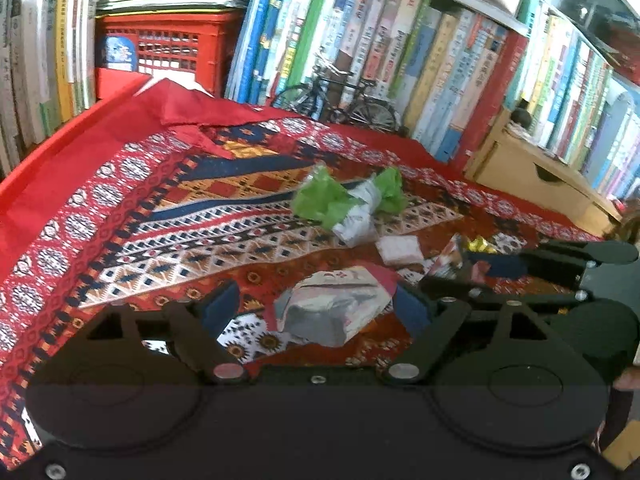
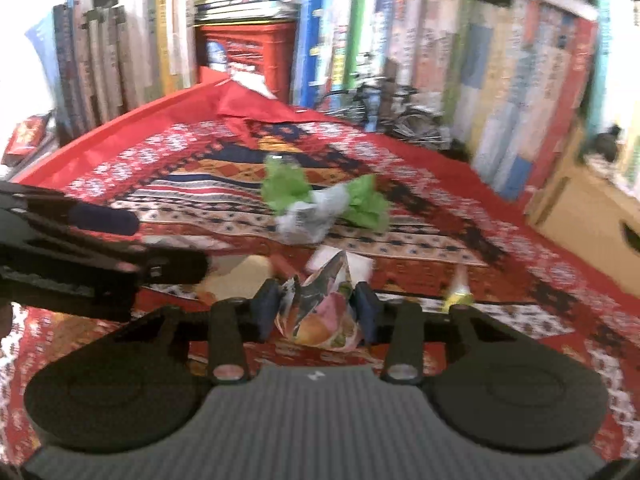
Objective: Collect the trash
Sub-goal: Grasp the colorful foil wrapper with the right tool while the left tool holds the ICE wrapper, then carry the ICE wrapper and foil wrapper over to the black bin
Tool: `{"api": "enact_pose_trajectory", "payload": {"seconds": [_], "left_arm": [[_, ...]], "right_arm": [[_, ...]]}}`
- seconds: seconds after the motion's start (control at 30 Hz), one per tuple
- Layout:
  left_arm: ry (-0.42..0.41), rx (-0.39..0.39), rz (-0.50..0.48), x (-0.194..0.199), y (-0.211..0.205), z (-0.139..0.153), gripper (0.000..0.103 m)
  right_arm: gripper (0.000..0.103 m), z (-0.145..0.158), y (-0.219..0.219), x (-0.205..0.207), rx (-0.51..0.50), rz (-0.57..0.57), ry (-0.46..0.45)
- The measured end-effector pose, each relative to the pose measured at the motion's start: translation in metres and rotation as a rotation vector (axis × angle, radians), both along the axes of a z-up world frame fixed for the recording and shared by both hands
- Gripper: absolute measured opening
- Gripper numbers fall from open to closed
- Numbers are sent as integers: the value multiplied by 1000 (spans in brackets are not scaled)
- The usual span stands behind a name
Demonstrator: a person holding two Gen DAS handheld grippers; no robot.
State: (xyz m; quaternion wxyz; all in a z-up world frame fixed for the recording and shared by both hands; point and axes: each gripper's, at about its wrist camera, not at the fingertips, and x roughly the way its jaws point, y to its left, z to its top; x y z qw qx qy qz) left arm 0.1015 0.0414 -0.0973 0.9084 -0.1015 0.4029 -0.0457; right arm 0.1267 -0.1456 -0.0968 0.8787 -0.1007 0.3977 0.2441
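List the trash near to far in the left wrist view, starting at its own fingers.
left gripper → crumpled paper wrapper between its fingers → small pink packet → green-and-white crumpled bag.

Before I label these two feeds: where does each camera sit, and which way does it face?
Left wrist: on the left gripper, facing the bookshelf across the patterned cloth; open fingers flank a crumpled wrapper; right gripper at right.
Right wrist: on the right gripper, same heading; fingers shut on a printed wrapper; left gripper at left.
Shared: green-and-white wad, red crate.
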Motion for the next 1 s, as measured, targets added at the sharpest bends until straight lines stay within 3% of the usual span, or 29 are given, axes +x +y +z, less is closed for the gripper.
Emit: {"api": "enact_pose_trajectory", "payload": {"seconds": [0.3, 0.33, 0.4, 0.47, 0.5, 1.0], "left_arm": [[36, 63, -49, 5, -18, -15, 85], [44, 74, -52, 6, -21, -18, 82], [54, 93, -60, 6, -26, -22, 59], [73, 97, -68, 5, -29, -25, 43], [73, 90, -67, 3, -29, -25, 40], [25, 80, -18, -29, -27, -1, 38]], "right_arm": [[46, -5, -32, 0, -8, -118, 38], [46, -5, -33, -1, -4, -123, 41], [46, -5, -33, -1, 1, -129, 43], [46, -4, -32, -2, 6, -131, 41], [46, -4, -32, -2, 10, -131, 42], [46, 4, -27, -17, 66, -165, 99]]}}
